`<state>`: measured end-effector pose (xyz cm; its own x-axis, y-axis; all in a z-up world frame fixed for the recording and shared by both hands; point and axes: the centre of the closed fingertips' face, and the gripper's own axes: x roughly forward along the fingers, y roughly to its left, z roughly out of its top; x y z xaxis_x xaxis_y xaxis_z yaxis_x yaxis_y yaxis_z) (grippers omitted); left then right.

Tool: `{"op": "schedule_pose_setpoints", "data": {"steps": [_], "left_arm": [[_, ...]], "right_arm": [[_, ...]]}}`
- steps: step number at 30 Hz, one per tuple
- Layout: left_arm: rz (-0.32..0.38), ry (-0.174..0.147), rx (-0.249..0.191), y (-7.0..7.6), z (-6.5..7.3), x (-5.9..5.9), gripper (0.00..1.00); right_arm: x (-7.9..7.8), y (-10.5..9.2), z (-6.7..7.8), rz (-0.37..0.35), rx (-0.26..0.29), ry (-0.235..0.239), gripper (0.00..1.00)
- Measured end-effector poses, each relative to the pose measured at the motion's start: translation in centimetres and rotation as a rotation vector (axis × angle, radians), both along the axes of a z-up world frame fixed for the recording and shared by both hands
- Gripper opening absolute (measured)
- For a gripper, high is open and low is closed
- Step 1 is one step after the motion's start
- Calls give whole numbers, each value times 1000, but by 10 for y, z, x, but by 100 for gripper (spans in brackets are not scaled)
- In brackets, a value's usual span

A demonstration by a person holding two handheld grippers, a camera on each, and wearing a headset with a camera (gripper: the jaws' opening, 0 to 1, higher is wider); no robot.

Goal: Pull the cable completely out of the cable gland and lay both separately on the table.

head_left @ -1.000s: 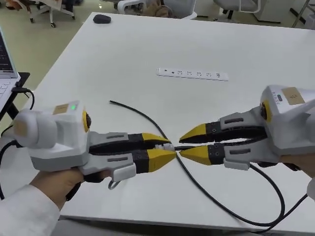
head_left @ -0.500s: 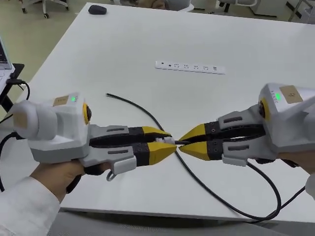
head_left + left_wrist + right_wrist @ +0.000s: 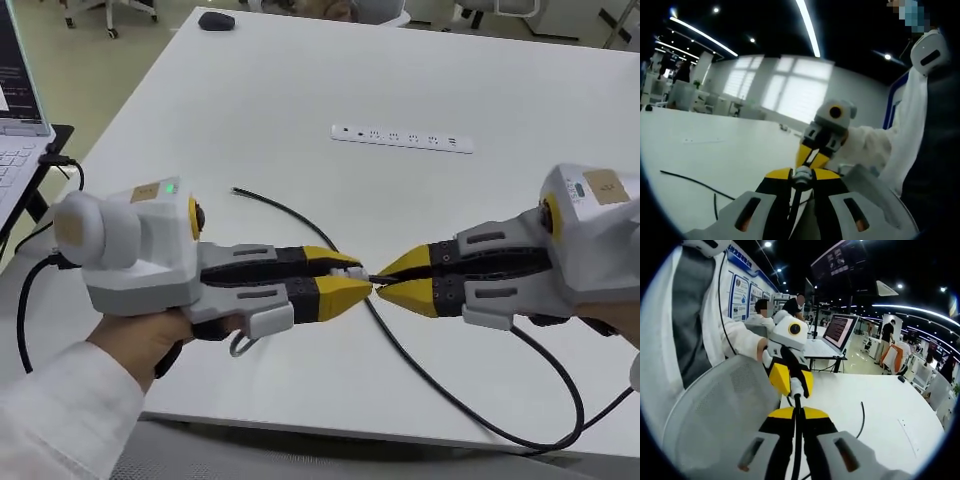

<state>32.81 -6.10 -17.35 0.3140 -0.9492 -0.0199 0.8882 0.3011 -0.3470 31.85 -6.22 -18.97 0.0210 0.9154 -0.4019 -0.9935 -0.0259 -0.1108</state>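
Overhead, strip lights (image 3: 808,25); white table (image 3: 250,100) carries power strip (image 3: 402,138), mouse (image 3: 216,20), black cable (image 3: 285,208).

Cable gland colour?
White: small plastic cable gland between the left gripper's yellow tips, clearest in right gripper view.

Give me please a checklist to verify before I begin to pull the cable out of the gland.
1. The left gripper shut on the cable gland: ok.
2. The right gripper shut on the cable, close beside the gland: ok.
3. The cable free of the gland: not ok, it enters the gland.
4. The gland's hold on the cable loosened: cannot tell.
5. Bare table to lay both separately, away from the power strip: ok.
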Motion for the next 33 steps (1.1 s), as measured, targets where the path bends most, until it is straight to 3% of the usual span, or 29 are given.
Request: {"op": "schedule_pose_setpoints", "data": {"steps": [6,14,24,33], "left_arm": [[11,-3,-2,2,1,3,17],[34,-10,-3,7,4,6,17],[53,-11,-20,12,9,10,17],[46,-12,-35,12,11,10,17]], "right_arm": [[4,-5,-2,-15,6,-3,3],[11,-18,-8,-46,-27,11,3],[23,-32,-31,-100,-96,28,3],[32,-48,-47,-158,-118,47,3]]}}
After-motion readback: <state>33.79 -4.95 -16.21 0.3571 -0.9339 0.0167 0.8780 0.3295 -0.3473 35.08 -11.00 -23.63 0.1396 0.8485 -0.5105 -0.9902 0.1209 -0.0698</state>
